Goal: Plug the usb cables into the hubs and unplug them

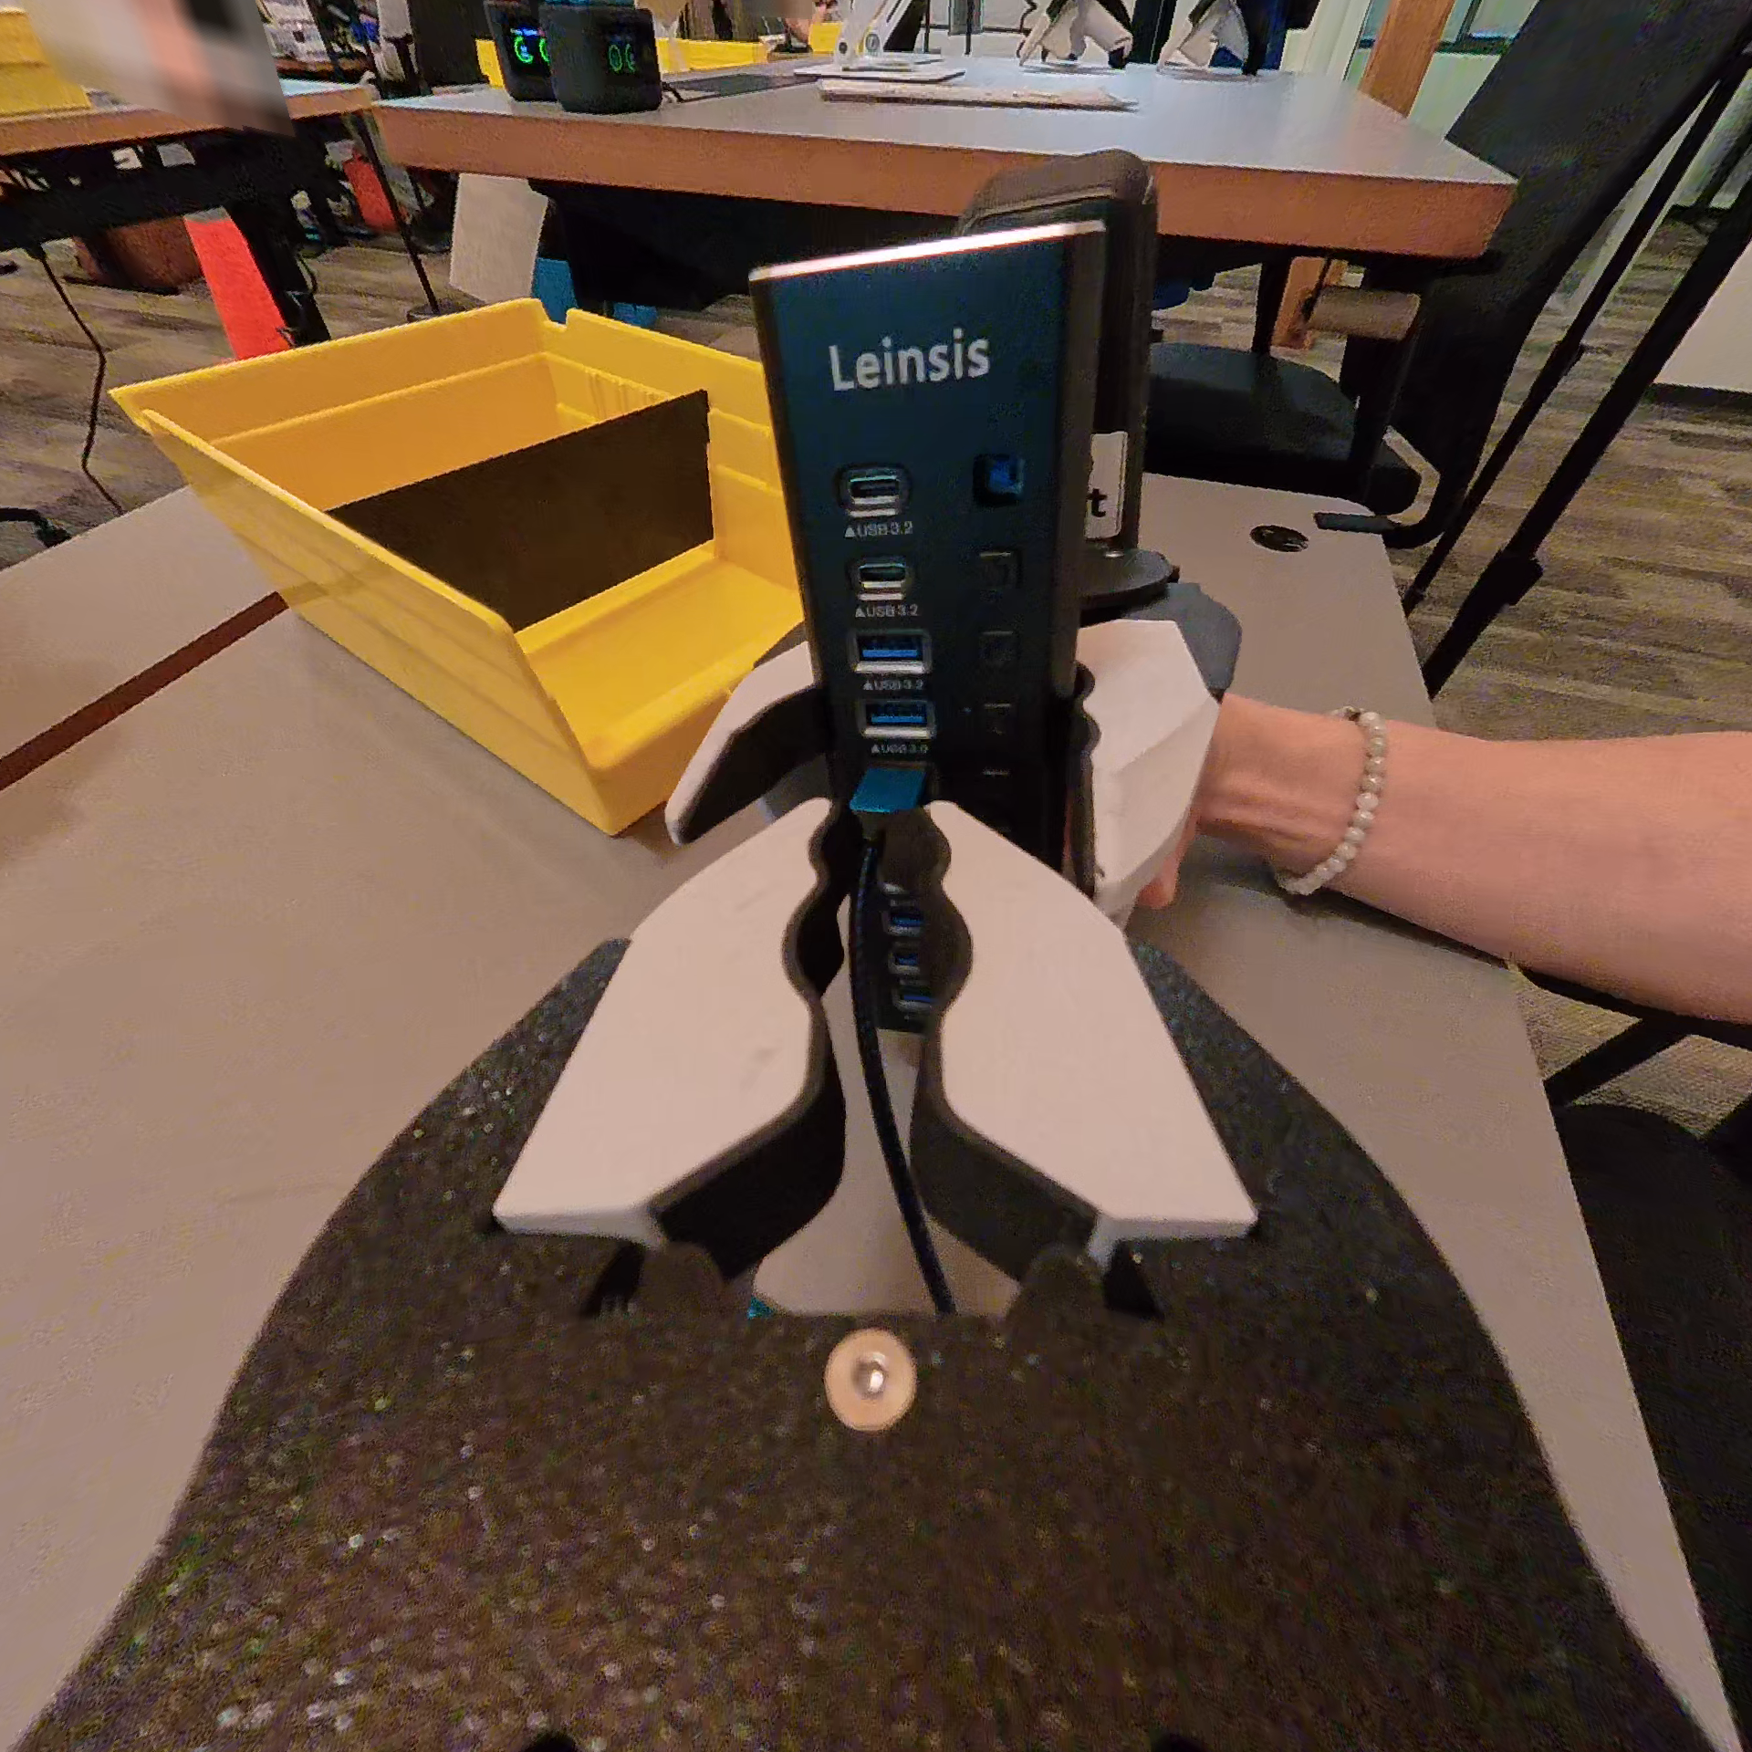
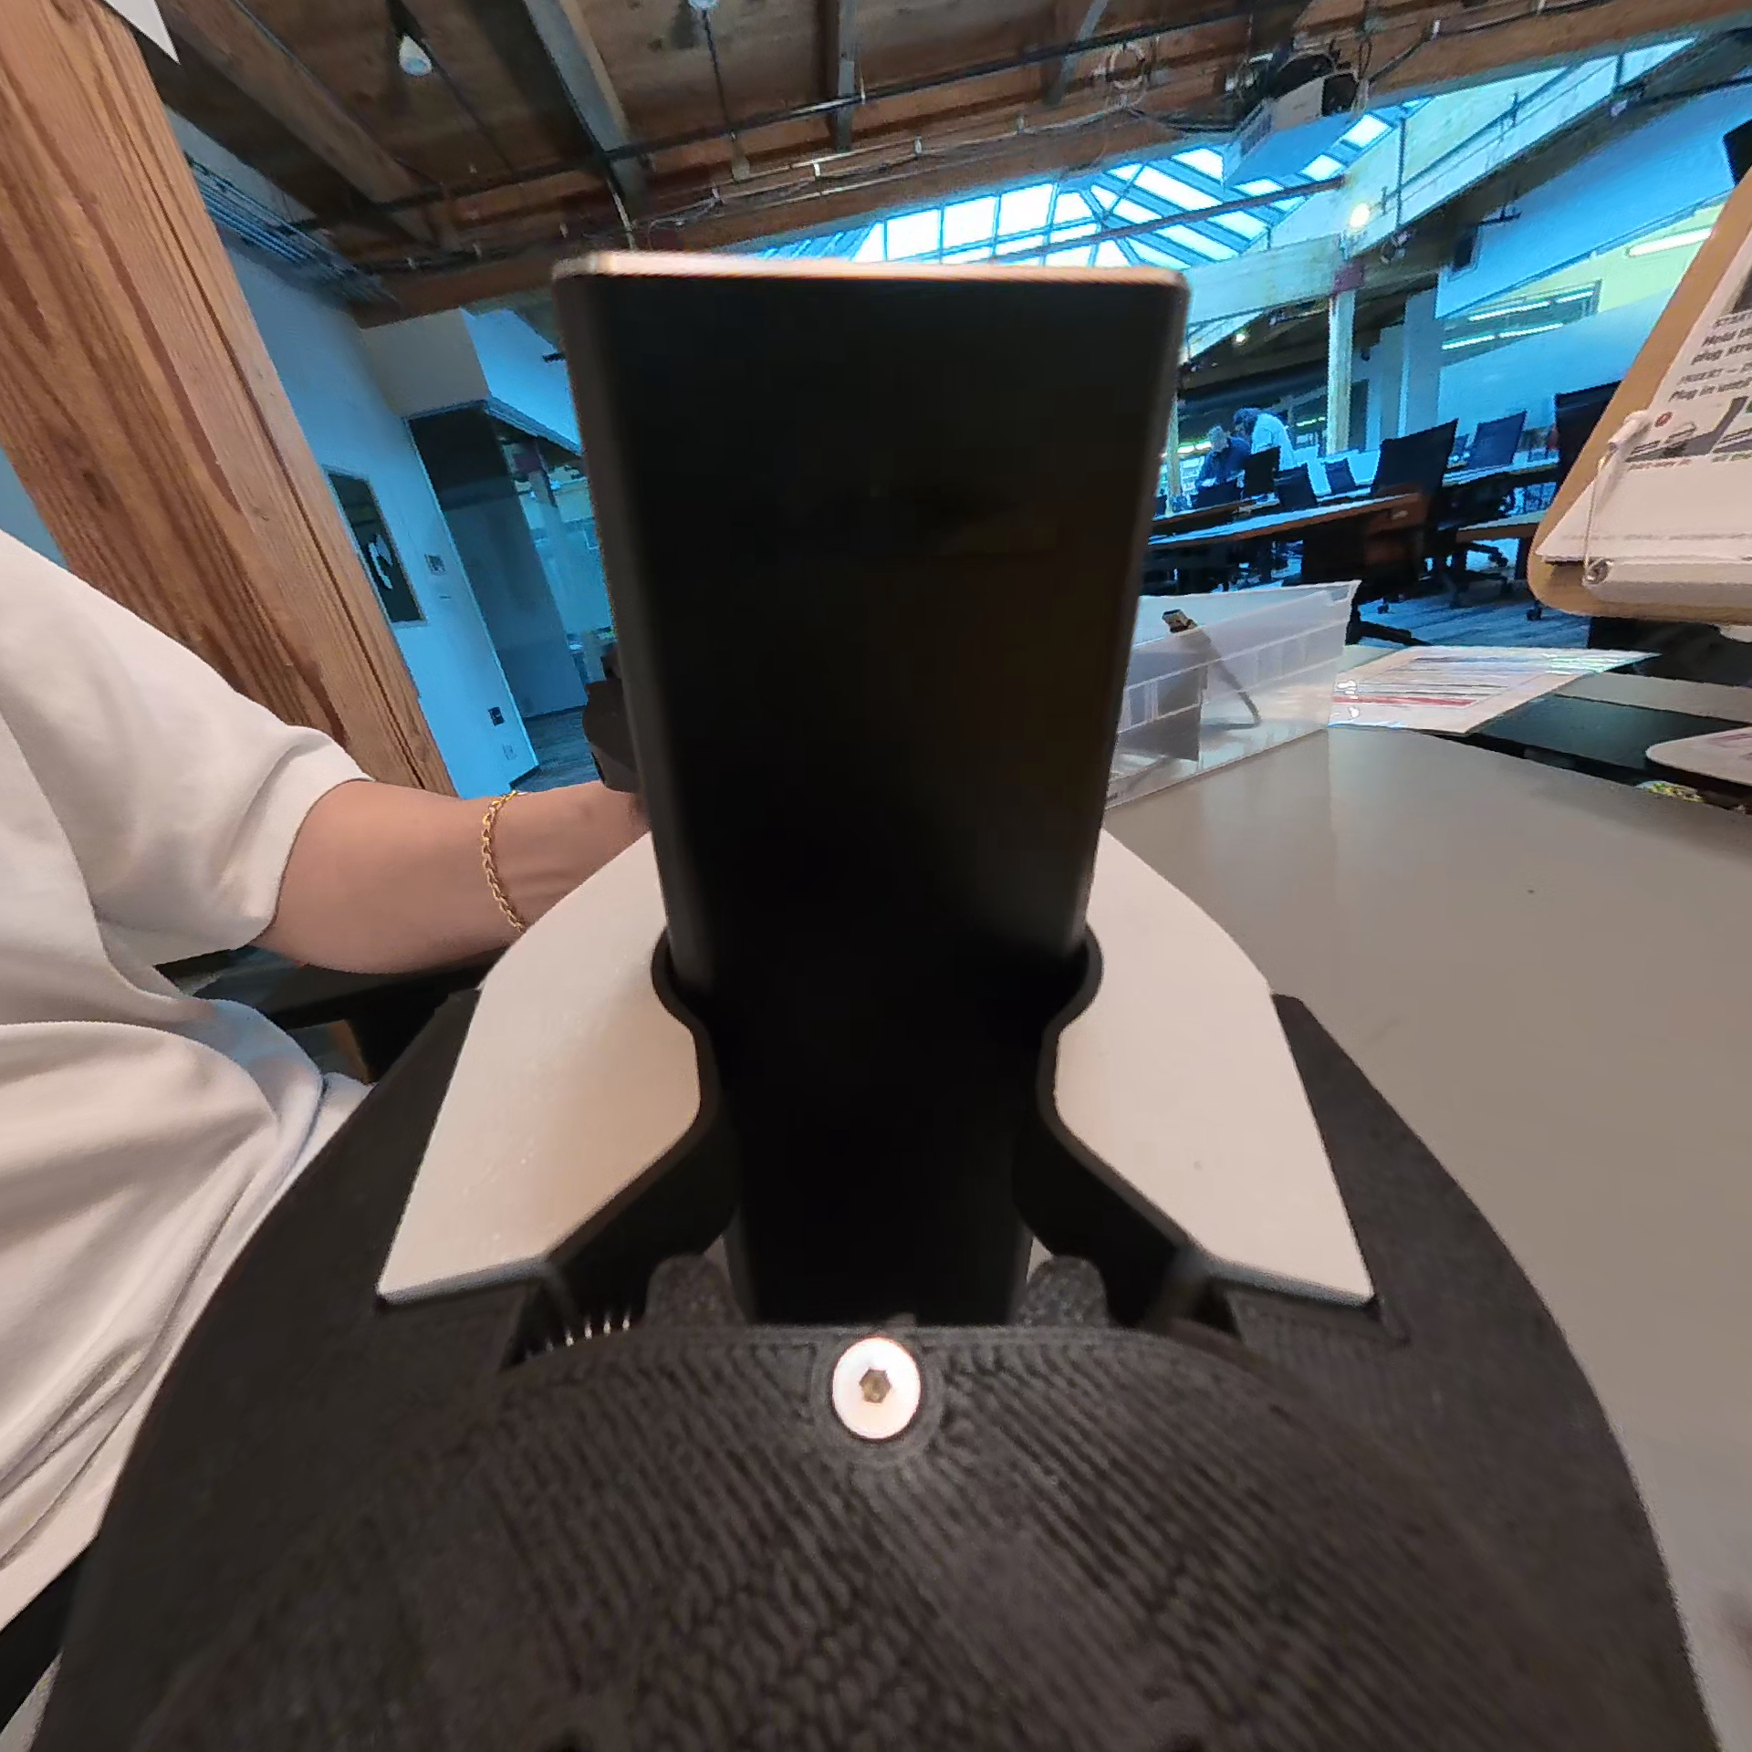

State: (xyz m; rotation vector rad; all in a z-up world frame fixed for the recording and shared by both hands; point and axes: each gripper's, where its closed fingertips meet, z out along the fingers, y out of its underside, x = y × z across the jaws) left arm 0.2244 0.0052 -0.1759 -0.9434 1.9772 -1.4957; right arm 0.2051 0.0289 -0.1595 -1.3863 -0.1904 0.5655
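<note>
Black hub stood upright over the desk, clamped by the right gripper; left gripper pinched the blue plug at a port; skewed force risked jamming or tilting it.

Even indoor light, wide-angle bend, soft focus up close

We see daylight from the skylights casting a blue tint in the right wrist view, where the hub's back face is nearly black and featureless, with a thin glare along its top edge. In the left wrist view the grey surface is evenly lit with faint shadows; straight lines bow toward the edges, and the nearest foreground blurs.
</note>
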